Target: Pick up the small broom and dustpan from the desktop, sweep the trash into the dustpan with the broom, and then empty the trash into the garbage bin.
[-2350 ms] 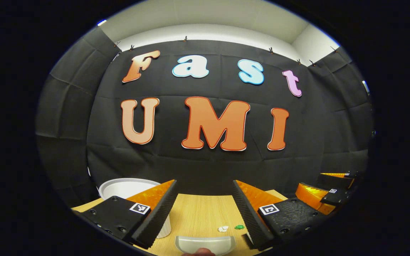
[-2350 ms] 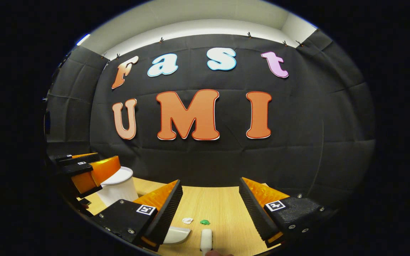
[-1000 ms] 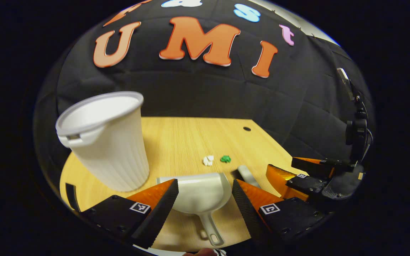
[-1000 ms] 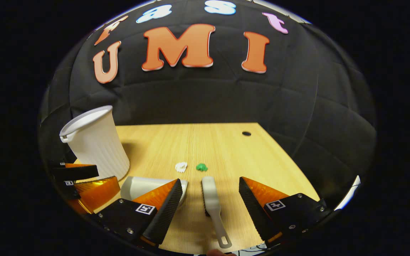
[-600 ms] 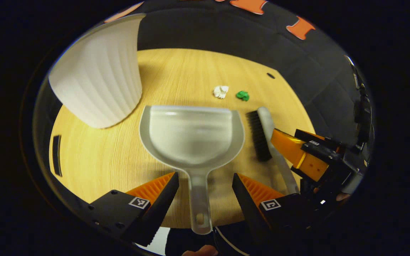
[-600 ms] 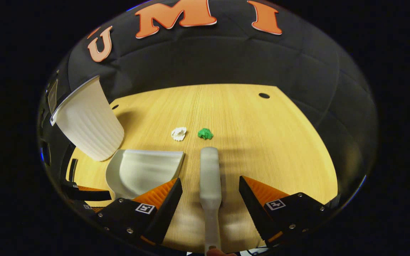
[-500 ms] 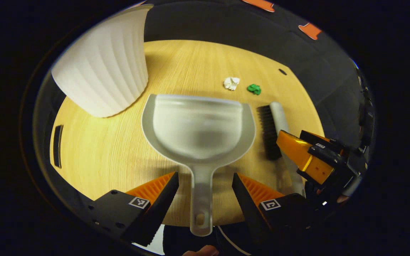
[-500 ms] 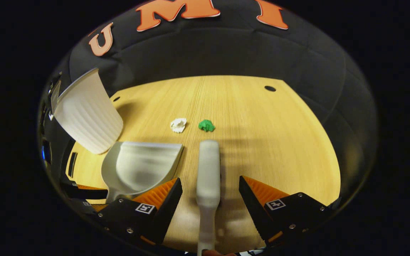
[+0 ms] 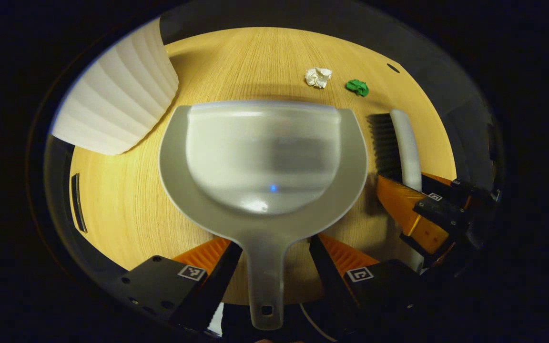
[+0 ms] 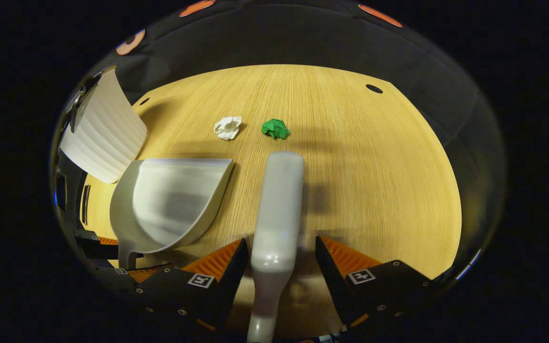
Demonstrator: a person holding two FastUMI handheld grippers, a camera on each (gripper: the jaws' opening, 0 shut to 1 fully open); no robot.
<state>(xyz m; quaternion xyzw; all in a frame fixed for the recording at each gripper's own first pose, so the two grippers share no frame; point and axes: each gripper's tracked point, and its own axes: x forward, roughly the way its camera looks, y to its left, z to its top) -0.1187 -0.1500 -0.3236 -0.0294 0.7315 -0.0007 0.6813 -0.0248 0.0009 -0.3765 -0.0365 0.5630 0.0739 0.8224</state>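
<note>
A grey dustpan [image 9: 265, 157] lies flat on the wooden desk [image 10: 374, 166], its handle pointing back between the fingers of my left gripper [image 9: 274, 243], which stands open astride the handle. Beside it on the right lies the small broom [image 10: 279, 200], bristles turned toward the dustpan, and my right gripper [image 10: 281, 240] is open around the top of the broom's handle. In the left gripper view the broom [image 9: 401, 143] and the right gripper [image 9: 427, 209] show at the right. A white paper wad [image 10: 227, 127] and a green wad [image 10: 275, 128] lie just beyond the broom's tip.
A white ribbed garbage bin [image 9: 112, 105] stands at the desk's left, close to the dustpan's far left corner. The black cloth wall closes the desk's far side. A small round hole [image 10: 374, 88] marks the far right corner of the desk.
Both grippers have tilted down and moved forward over the desk. The dustpan handle and the broom handle have come between their open fingers; neither tool has moved.
</note>
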